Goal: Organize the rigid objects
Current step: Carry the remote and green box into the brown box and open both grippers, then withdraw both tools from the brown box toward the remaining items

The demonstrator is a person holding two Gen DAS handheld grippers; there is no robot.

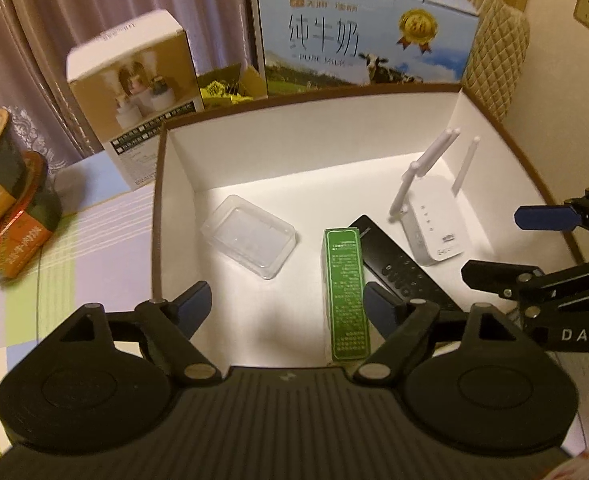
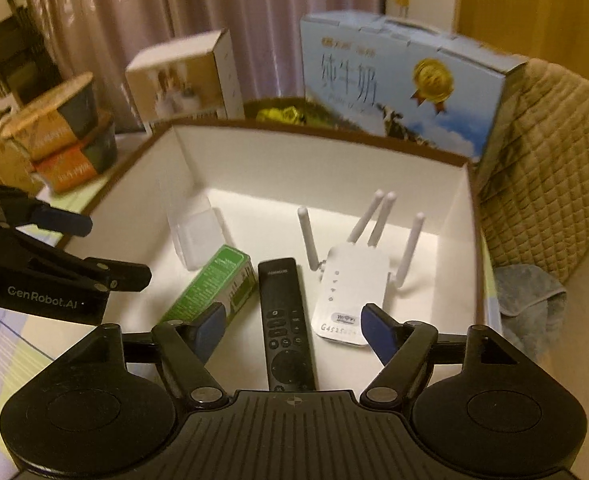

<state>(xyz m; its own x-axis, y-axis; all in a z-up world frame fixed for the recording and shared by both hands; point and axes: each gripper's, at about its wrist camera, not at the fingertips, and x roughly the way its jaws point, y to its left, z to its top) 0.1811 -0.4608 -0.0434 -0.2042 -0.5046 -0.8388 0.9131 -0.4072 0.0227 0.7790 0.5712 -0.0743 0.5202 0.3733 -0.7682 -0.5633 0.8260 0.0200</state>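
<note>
A big white box with a brown rim [image 1: 162,184] [image 2: 470,216] holds a clear plastic tray [image 1: 250,236] [image 2: 194,236], a green carton [image 1: 344,292] [image 2: 210,284], a black remote [image 1: 398,264] [image 2: 286,320] and a white Wi-Fi repeater [image 1: 434,228] [image 2: 346,292] with upright antennas. My left gripper [image 1: 286,300] [image 2: 108,248] hangs open over the box's near edge; the green carton lies by its right finger, untouched. My right gripper [image 2: 294,326] [image 1: 510,244] is open too, with the remote lying loose between its fingers.
Behind the box stand a blue milk case [image 1: 366,32] [image 2: 402,80] and a white-and-tan product box [image 1: 134,92] [image 2: 186,76]. Stacked noodle cups [image 1: 6,200] [image 2: 62,132] sit at the left on a striped cloth [image 1: 94,240]. A quilted chair back [image 2: 546,168] and grey rag [image 2: 530,292] are at the right.
</note>
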